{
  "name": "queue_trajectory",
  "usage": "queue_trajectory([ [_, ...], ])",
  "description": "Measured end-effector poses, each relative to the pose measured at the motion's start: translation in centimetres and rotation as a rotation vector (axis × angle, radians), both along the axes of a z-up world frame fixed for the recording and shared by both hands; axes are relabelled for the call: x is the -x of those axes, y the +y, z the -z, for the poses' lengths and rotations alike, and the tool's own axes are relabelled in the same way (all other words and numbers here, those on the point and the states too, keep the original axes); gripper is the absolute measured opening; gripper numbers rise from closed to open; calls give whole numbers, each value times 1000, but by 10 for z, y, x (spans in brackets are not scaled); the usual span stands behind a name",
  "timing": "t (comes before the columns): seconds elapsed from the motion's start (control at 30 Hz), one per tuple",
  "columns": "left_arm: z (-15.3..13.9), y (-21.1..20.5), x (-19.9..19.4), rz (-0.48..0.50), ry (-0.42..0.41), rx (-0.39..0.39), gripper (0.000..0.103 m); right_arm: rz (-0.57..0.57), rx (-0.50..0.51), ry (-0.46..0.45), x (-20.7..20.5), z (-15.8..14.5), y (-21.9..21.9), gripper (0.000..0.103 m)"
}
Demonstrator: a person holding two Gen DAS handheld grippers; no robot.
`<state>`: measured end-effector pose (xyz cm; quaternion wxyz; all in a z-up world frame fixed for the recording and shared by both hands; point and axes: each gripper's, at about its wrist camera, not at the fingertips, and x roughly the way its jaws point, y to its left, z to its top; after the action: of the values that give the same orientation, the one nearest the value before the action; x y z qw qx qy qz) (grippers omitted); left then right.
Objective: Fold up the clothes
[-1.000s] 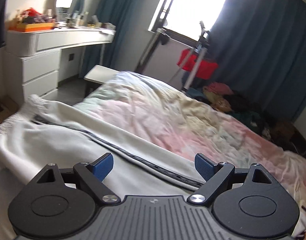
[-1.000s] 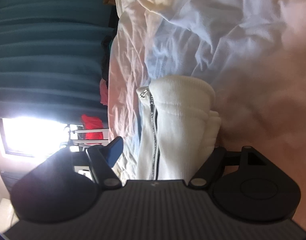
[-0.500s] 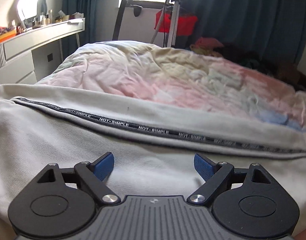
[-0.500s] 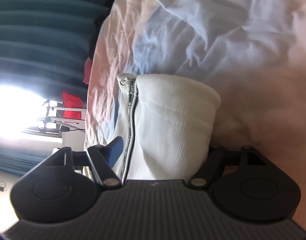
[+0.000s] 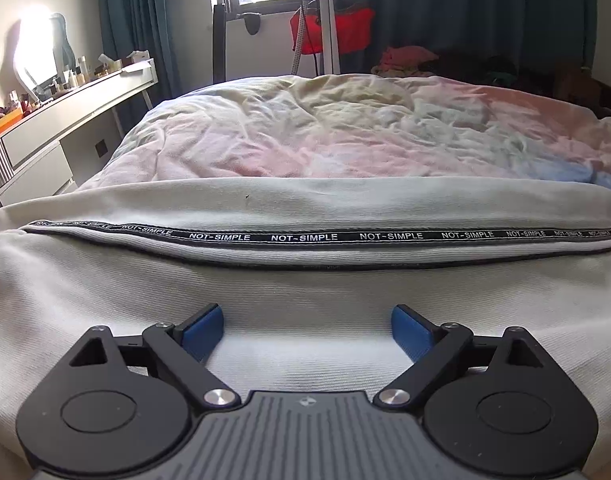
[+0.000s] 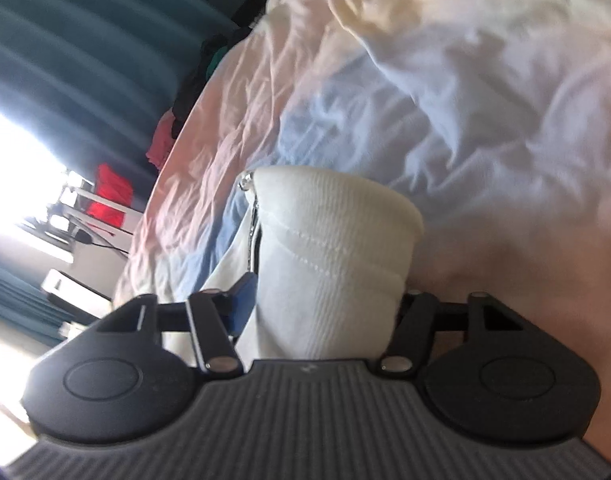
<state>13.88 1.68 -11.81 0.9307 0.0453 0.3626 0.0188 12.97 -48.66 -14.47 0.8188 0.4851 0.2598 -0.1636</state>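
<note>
A white zip-up jacket [image 5: 305, 292] lies across the bed, with a black "NOT-SIMPLE" tape [image 5: 305, 237] along its zipper. My left gripper [image 5: 307, 330] is open and hovers low over the jacket's near panel, blue pads wide apart, holding nothing. In the right wrist view, which is rolled sideways, my right gripper [image 6: 323, 308] is shut on the jacket's ribbed hem [image 6: 329, 256] beside the metal zipper end [image 6: 249, 200]; its right fingertip is hidden behind the cloth.
A rumpled pastel duvet [image 5: 345, 132] covers the bed. A white dresser [image 5: 65, 120] with clutter stands at the left. A stand with a red bag [image 5: 329, 36] and a clothes pile [image 5: 409, 58] are by the dark curtains.
The left gripper has dropped lower and closer over the jacket, leveling out; the zipper tape now runs straight across. The right gripper keeps its grip on the hem and has shifted slightly.
</note>
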Motion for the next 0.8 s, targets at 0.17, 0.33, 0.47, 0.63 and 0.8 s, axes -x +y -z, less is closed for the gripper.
queue_trajectory([
  [0.17,-3,2,1,5,-1,11,93,59,74,-49,1,-22,15,45],
  [0.33,-11,10,3,-12,-8,76,93,18,200,-109,-2,-48,38,25],
  [0.47,-21,19,5,-35,-20,147,92,-49,408,-118,-5,-71,73,22],
  [0.63,-41,29,9,-65,-73,165,91,-186,695,-208,-4,-110,144,21],
  [0.8,-75,45,20,-62,-180,187,89,-261,857,-310,-1,-134,227,20],
])
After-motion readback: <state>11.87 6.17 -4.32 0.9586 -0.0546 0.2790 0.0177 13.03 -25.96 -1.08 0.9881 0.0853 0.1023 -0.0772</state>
